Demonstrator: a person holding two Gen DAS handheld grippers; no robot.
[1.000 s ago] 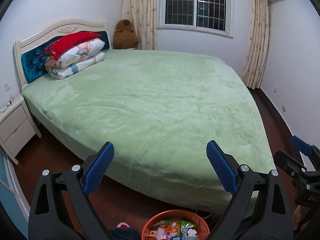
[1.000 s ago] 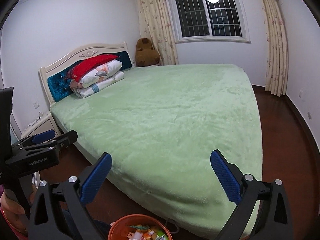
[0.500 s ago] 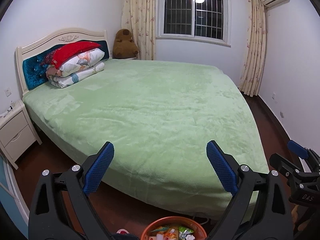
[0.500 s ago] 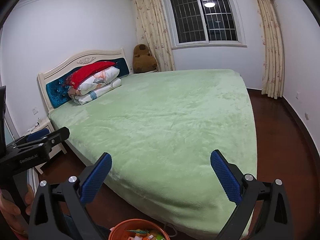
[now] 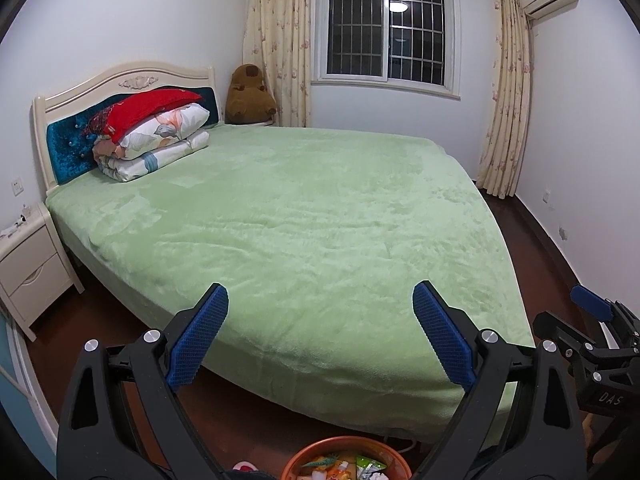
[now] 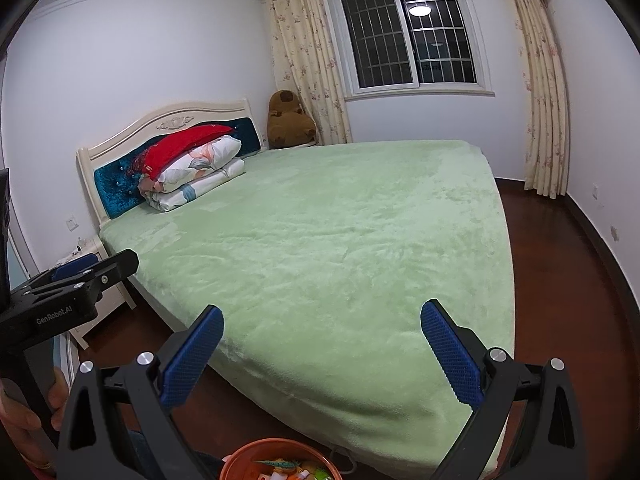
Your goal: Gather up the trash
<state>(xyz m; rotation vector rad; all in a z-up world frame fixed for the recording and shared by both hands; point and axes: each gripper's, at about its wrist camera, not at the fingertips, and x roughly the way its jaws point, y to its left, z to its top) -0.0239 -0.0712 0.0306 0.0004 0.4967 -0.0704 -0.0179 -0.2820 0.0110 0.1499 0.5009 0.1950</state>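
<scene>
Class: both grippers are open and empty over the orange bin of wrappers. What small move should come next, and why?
Probably pan both grippers down toward the floor to search. The orange bin already holds wrappers, the left gripper and right gripper have their jaws spread and hold nothing, and no loose trash shows on the green bed, so the next piece must lie out of view.

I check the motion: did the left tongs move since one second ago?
Yes. The left tongs tilted upward: the window sits lower now, the orange bin nearer the bottom edge.
</scene>
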